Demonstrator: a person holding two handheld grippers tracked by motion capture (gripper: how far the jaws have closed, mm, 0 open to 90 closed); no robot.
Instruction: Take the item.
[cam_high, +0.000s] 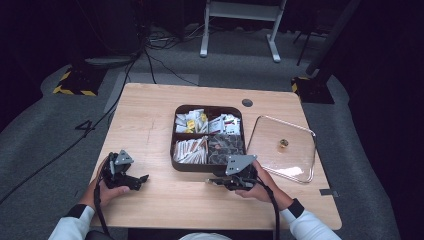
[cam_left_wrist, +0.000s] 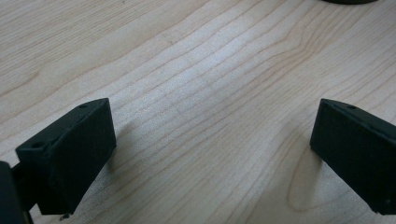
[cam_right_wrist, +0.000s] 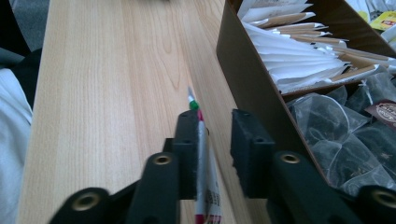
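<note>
A light wooden desk (cam_high: 150, 115) carries a dark brown compartment tray (cam_high: 178, 167) of packets at its middle, a clear square lid (cam_high: 295, 165) just beside it, and a thin sachet (cam_right_wrist: 204, 154) lying along the tray's wall

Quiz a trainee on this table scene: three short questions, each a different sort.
1. True or false: the clear lid is sitting on the brown box.
2. What lies between the fingers of the left gripper? A) a sachet B) bare table C) the lid's knob
3. Fill in: dividers split the brown box into ___ compartments.

Key: 1 false, the lid lies flat on the table to the right of the box. 2 B. 3 four.
</note>
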